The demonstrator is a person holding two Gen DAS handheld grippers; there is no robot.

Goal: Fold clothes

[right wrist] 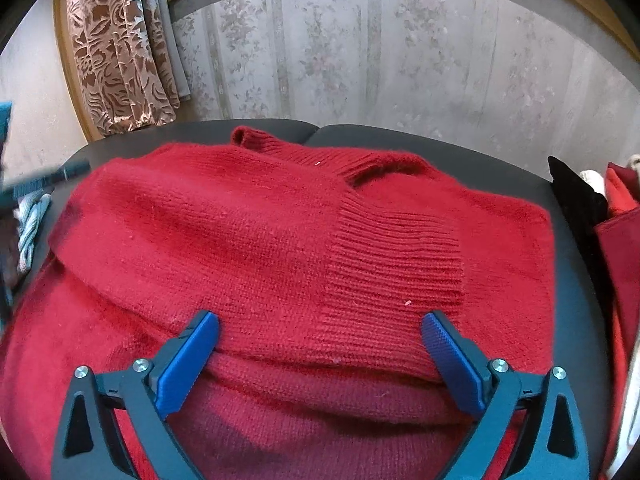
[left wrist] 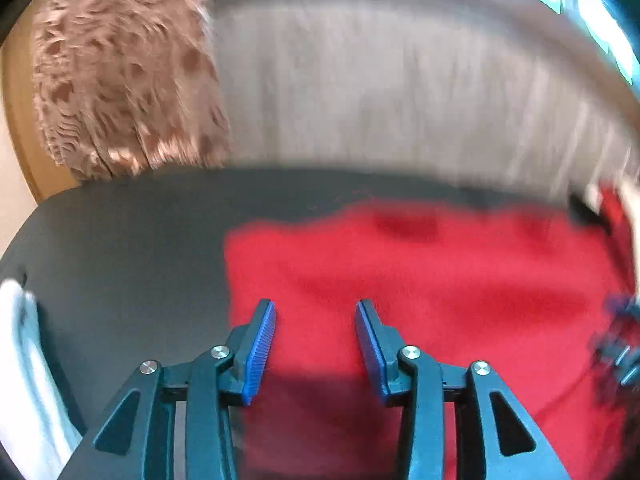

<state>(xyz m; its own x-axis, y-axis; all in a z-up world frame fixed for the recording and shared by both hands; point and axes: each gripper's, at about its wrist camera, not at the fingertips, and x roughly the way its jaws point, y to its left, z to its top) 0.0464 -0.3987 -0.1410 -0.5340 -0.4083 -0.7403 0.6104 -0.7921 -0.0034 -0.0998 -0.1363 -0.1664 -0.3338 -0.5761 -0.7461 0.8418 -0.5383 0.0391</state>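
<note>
On the dark tabletop (right wrist: 576, 320) lies the red knitted sweater (right wrist: 280, 240), partly folded. Right tongs (right wrist: 320, 344) stand wide open (a fold between them); left tongs (left wrist: 316, 340) half open, holding nothing.

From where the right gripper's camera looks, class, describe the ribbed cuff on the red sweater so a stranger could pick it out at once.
Start at the dark table in front of the flowered grey wall; the red sweater covers most of it. A sleeve is folded across the sweater's body, and the ribbed cuff ends that sleeve, just beyond the right gripper. Its raised parallel ridges set it apart from the smooth knit around it.
</note>
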